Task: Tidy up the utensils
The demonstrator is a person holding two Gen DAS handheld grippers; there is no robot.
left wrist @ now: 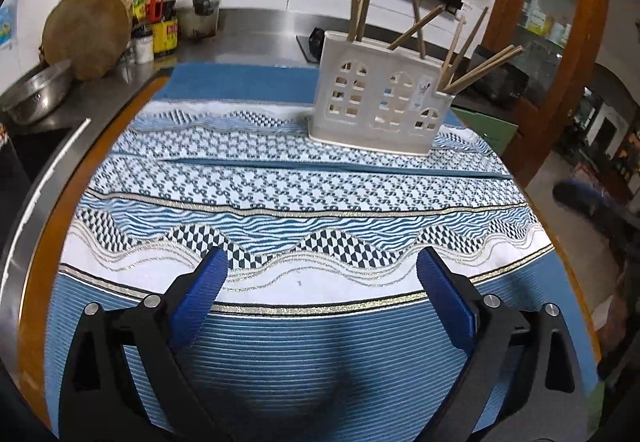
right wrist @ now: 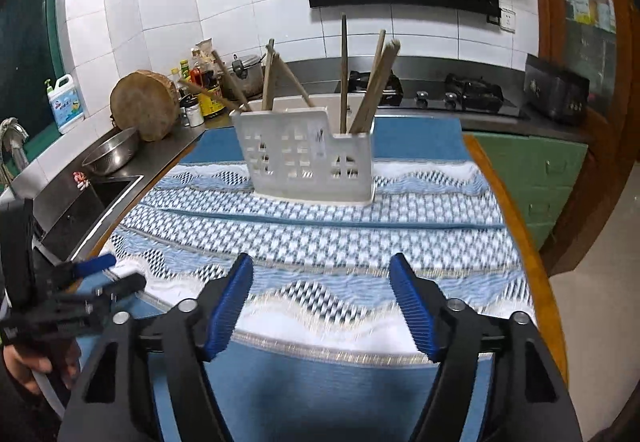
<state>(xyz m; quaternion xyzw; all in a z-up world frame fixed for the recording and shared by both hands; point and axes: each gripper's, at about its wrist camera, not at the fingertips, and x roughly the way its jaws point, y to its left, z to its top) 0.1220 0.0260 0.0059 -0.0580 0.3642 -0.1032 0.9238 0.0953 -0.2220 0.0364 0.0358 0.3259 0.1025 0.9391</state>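
Left gripper (left wrist: 320, 262): nearest the camera in the left view. Its two blue fingers (left wrist: 202, 296) stand wide apart with nothing between them. It hangs over the near part of the cloth, well apart from the holder. It also shows at the left edge of the right view (right wrist: 108, 276), held by a hand (right wrist: 38, 364).

Right gripper (right wrist: 322, 270): nearest the camera in the right view. Its blue fingers (right wrist: 232, 308) are apart too, and nothing sits between them. It is over the near part of the cloth, on the near side of the holder.

Holder (left wrist: 380, 102): a white box with little window holes. It stands upright on the far part of the cloth. In the right view (right wrist: 308, 158) it is straight ahead.

Chopsticks (left wrist: 362, 2): brown sticks that stand in the holder. Some lean left, some lean right, some stand almost straight. In the right view (right wrist: 343, 74) they poke up above the top of the holder.

Cloth (left wrist: 300, 186): blue and white with wavy and checked patterns. It lies under the holder and covers the table.

Table (left wrist: 36, 274): its orange-brown rim shows around the cloth.

Metal bowl (right wrist: 112, 154): on the counter, left of the holder.

Round wood block (right wrist: 144, 104): leans by the wall, left of the holder, just behind the bowl.

Bottles (right wrist: 200, 86): a bunch on the counter, behind and left of the holder.

Stove (right wrist: 460, 94): behind and right of the holder.

Green cabinet (right wrist: 532, 178): right of the holder, past the table rim.
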